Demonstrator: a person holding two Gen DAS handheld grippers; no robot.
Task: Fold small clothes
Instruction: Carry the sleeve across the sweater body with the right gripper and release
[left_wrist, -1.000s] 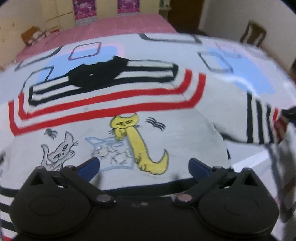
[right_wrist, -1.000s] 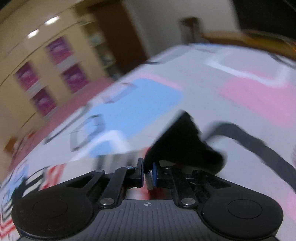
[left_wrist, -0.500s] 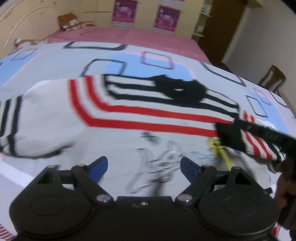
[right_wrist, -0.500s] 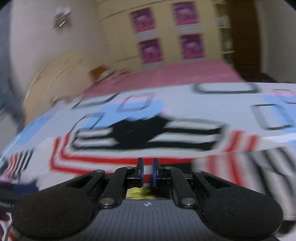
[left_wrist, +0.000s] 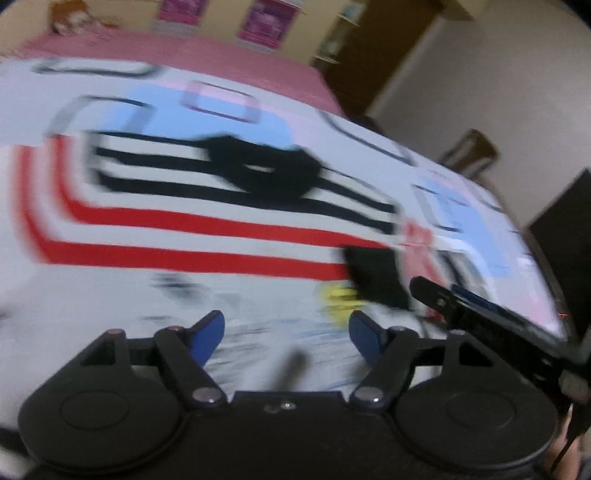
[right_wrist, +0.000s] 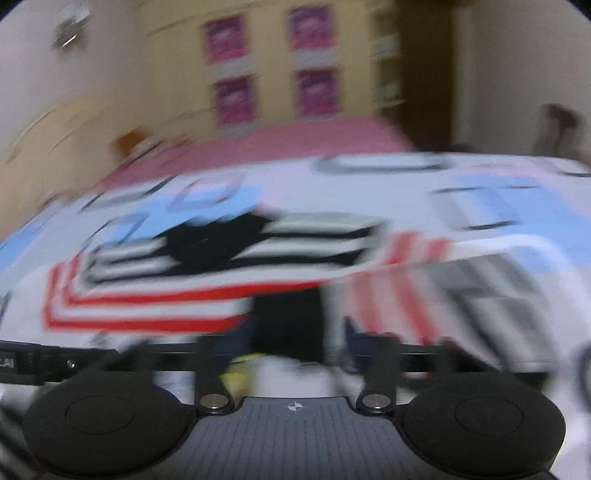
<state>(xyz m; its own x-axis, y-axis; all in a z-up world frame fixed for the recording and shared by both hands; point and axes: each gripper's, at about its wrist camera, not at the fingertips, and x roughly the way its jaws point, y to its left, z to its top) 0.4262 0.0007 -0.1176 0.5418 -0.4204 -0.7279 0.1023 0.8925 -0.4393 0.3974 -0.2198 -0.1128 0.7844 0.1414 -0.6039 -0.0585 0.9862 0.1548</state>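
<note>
pink bedspread (right_wrist: 295, 142) across far end of bed, under yellow wall. four magenta posters (right_wrist: 271, 66) hang in two columns on that wall. white bed sheet printed with blue and pink blocks and dark outlined squares (left_wrist: 229, 107) covers nearer surface. dark wooden door (left_wrist: 373, 55) right of posters. wooden chair (left_wrist: 471, 153) against pale wall, beyond bed's right edge. all blurred.
</note>
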